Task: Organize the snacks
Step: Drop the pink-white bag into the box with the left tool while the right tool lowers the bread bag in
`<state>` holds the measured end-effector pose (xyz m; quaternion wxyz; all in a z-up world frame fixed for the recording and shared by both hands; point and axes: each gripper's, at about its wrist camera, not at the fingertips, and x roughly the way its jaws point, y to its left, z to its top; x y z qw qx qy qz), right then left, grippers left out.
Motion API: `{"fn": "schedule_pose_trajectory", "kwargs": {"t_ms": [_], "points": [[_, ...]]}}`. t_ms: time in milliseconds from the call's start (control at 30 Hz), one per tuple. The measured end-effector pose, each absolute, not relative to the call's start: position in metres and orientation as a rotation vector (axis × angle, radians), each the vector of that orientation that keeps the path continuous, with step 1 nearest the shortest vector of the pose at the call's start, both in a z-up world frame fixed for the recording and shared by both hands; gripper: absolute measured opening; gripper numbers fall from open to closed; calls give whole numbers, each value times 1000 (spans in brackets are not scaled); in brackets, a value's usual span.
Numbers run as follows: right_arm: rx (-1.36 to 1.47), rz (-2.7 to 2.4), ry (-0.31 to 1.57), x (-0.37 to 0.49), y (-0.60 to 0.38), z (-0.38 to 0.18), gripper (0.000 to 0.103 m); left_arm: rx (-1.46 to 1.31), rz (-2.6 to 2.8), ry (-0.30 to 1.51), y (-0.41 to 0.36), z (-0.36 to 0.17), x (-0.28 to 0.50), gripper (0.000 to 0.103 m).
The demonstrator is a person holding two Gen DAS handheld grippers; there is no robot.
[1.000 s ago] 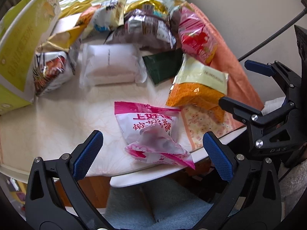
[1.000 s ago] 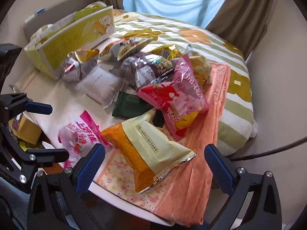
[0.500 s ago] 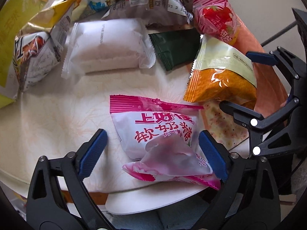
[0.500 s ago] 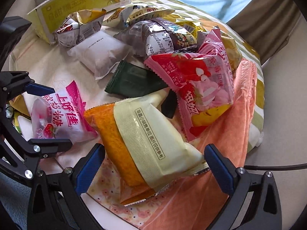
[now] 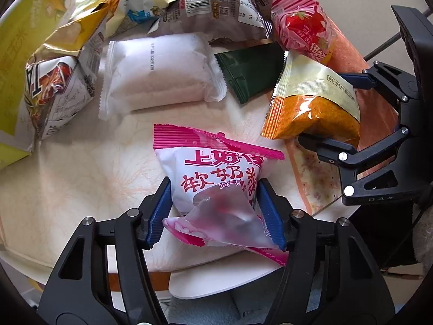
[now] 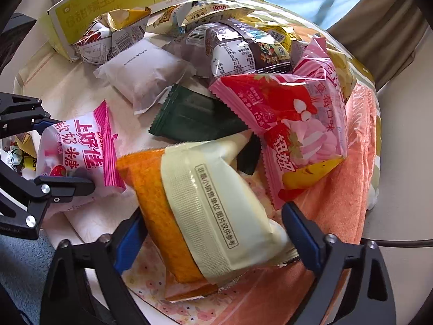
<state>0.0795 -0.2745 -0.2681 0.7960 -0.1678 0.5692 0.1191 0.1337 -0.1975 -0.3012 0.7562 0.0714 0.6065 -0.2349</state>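
Note:
My left gripper [image 5: 215, 211] is shut on a pink and white candy bag [image 5: 216, 178] near the table's front edge; the blue pads press both sides of the bag. The same bag shows in the right wrist view [image 6: 75, 151] between the left gripper's fingers [image 6: 65, 185]. My right gripper [image 6: 213, 233] straddles an orange and cream snack bag [image 6: 200, 205]; its pads stand apart at the bag's two sides, and I cannot tell if they touch it. That bag also shows in the left wrist view [image 5: 314, 100], with the right gripper [image 5: 338, 113] around its far end.
A white packet [image 5: 157, 73], a dark green packet [image 5: 251, 70], a strawberry-print pink bag [image 6: 295, 119], a brown bag [image 6: 243, 51] and crumpled bags [image 5: 59, 86] lie behind. A yellow-green box [image 6: 113, 2] stands at the back left. An orange cloth [image 6: 349, 189] covers the right side.
Both grippers have moved forward and lower over the table. My left gripper has closed on the pink candy bag. My right gripper has come down around the orange bag and narrowed.

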Motion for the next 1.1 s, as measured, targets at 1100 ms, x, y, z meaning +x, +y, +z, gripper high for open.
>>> {"fn": "schedule_pose_trajectory", "kwargs": {"t_ms": [1100], "points": [[-201, 306, 970, 95, -189, -114, 72, -62, -305, 982, -60, -132, 143, 57]]}}
